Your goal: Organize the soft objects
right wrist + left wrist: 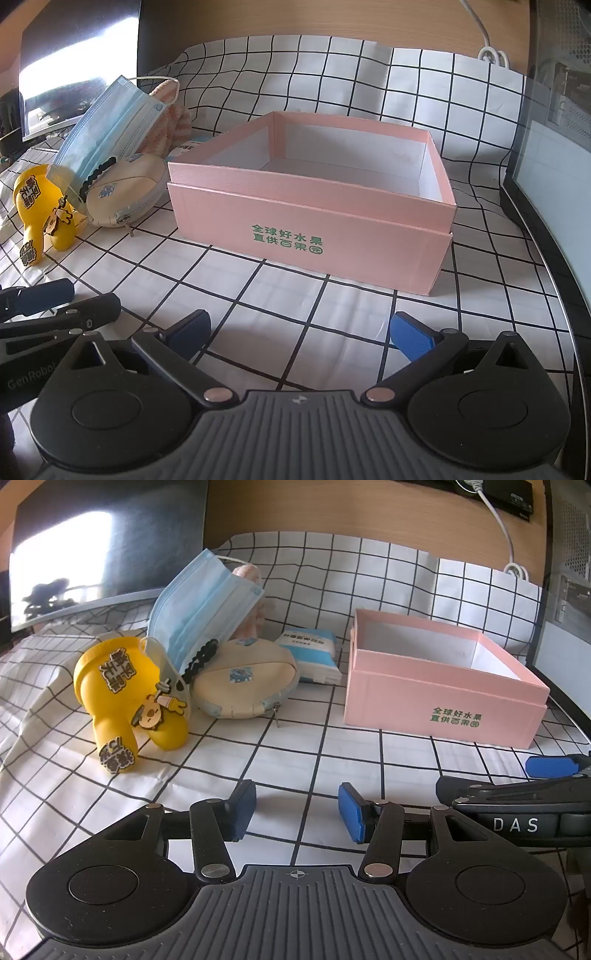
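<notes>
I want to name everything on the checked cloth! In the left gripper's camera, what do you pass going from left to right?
Yellow rubbery figure toy → beige zippered pouch → blue-and-white tissue packet → open pink cardboard box. The blue face mask and pink knitted thing overlap the others, so I left them out.

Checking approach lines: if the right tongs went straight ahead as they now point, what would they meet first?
Probably the front wall of the pink box; only bare checked cloth lies between it and the open right tongs.

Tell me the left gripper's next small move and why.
Probably ease the open left gripper forward and left toward the blue pleated face mask atop the pile. It lies uppermost, over the beige zip pouch, and the pink cardboard box looks empty. The right gripper is also open.
</notes>
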Action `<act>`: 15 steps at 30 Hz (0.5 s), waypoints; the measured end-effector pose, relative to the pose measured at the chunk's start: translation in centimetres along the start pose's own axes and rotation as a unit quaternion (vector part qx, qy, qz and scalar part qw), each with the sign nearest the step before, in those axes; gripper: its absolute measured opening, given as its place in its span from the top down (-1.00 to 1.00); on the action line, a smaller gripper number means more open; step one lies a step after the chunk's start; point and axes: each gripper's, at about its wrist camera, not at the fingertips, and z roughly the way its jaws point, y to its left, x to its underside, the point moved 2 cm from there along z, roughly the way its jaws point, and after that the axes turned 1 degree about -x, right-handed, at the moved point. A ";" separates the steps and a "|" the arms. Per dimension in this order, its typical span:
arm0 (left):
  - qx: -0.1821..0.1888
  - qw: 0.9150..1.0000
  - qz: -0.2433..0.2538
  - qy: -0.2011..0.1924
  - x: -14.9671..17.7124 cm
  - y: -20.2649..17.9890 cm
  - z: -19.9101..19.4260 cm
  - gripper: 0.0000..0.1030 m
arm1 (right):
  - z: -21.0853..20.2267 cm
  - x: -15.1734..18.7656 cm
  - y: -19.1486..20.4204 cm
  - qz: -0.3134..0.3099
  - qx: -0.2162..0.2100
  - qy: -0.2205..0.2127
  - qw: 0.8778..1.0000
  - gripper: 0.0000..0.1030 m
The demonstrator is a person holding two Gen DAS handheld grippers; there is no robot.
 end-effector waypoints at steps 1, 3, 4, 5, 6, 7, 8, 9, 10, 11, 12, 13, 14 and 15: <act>-0.002 1.000 0.003 -0.001 0.0 0.0 0.0 -0.04 | 0.0 0.0 0.0 0.000 0.000 0.000 1.000 -1.00; -0.001 1.000 0.001 -0.001 0.0 0.0 0.0 -0.04 | 0.0 0.0 0.0 0.000 0.000 0.000 1.000 -1.00; -0.001 1.000 0.001 -0.001 0.0 0.0 0.0 -0.04 | 0.0 0.0 0.0 0.000 0.000 0.000 1.000 -1.00; -0.001 1.000 0.001 -0.001 0.0 0.0 0.0 -0.04 | 0.0 0.0 0.0 0.000 0.000 0.000 1.000 -1.00; -0.001 1.000 0.001 -0.001 0.0 0.0 0.0 -0.04 | 0.0 0.0 0.0 0.000 0.000 0.000 1.000 -1.00; -0.001 1.000 0.001 -0.001 0.0 0.0 0.0 -0.04 | 0.0 0.0 0.0 0.000 0.000 0.000 1.000 -1.00; -0.001 1.000 0.001 -0.001 0.0 0.0 0.0 -0.04 | 0.0 0.0 0.0 0.000 0.000 0.000 1.000 -1.00; -0.001 1.000 0.001 -0.001 0.0 0.0 0.0 -0.04 | 0.0 0.0 0.0 0.000 0.000 0.000 1.000 -1.00; 0.000 1.000 0.001 -0.001 0.0 0.0 0.0 -0.04 | 0.0 0.0 0.0 0.000 0.000 0.000 1.000 -1.00; -0.001 1.000 0.001 -0.002 0.0 0.0 0.0 -0.04 | 0.0 0.0 0.0 0.000 0.000 0.000 1.000 -1.00; -0.001 1.000 0.001 -0.002 0.0 0.0 0.0 -0.04 | 0.0 0.0 0.0 0.000 0.000 0.000 1.000 -1.00; 0.000 1.000 0.001 -0.002 0.0 0.0 0.0 -0.04 | 0.0 0.0 0.0 0.000 0.000 0.000 1.000 -1.00; 0.000 1.000 0.001 -0.002 0.0 0.0 0.0 -0.04 | 0.0 0.0 0.0 0.000 0.000 0.000 1.000 -1.00; 0.000 1.000 0.001 -0.002 0.0 0.0 0.0 -0.04 | 0.0 0.0 0.0 0.000 0.000 0.000 1.000 -1.00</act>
